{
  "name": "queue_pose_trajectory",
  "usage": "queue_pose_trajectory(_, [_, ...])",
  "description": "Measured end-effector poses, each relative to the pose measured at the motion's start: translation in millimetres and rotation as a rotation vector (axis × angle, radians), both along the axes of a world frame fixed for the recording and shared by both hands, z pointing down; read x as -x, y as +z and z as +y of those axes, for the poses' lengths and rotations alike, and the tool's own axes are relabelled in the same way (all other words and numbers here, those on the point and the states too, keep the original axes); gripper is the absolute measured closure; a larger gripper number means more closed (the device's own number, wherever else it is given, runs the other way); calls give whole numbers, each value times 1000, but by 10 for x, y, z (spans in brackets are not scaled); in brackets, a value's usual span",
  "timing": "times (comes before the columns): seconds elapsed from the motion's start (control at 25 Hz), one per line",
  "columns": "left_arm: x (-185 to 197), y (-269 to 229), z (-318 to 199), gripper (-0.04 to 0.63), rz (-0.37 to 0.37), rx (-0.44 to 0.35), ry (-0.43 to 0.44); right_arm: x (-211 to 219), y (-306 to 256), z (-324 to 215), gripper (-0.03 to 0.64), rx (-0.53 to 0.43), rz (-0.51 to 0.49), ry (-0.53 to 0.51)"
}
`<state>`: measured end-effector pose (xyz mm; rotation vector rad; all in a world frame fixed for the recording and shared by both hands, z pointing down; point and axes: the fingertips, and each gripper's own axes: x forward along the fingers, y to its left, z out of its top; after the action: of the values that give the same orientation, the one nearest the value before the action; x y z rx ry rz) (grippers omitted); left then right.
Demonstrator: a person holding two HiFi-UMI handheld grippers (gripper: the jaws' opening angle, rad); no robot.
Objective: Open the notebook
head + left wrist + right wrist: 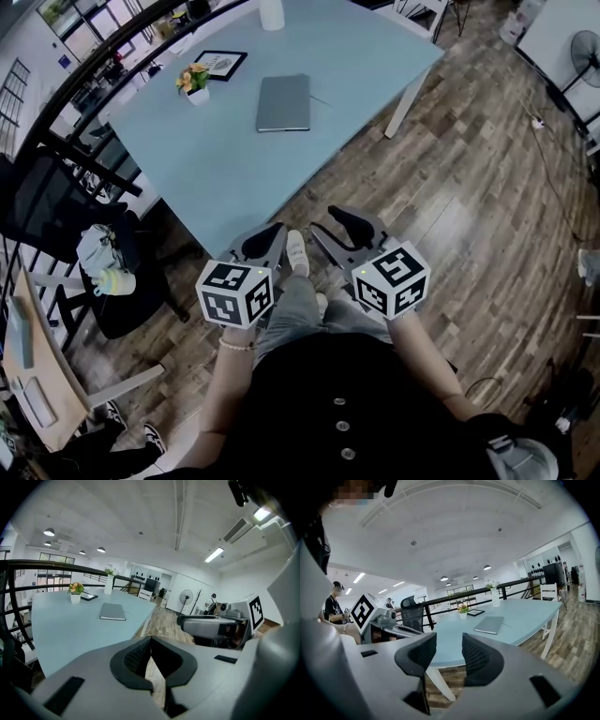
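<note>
Grey notebook (pixel 283 102) is lying lengthwise away from me toward the desk's (pixel 216 164) far right corner, well ahead; I'm carrying the left gripper (pixel 272 231) with jaws together and the right gripper (pixel 336 225) with jaws apart, both empty.

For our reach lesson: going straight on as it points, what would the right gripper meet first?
Likely the table, its near edge, seen through the open right gripper; depth is unclear.
</note>
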<state>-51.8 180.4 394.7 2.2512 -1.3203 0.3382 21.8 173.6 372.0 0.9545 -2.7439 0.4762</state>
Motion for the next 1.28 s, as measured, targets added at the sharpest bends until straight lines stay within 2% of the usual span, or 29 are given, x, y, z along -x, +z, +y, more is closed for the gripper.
queue_pose_trajectory(0.4, [111, 69, -589, 578, 5, 9, 6, 177, 64, -601, 448, 8, 14, -19])
queue_pose_trajectory(0.88, [610, 87, -1558, 578, 37, 12, -25, 666, 56, -1597, 448, -5, 82, -51])
queue_pose_trajectory(1.28, [958, 108, -2025, 578, 66, 7, -17, 1090, 151, -2029, 451, -2, 128, -85])
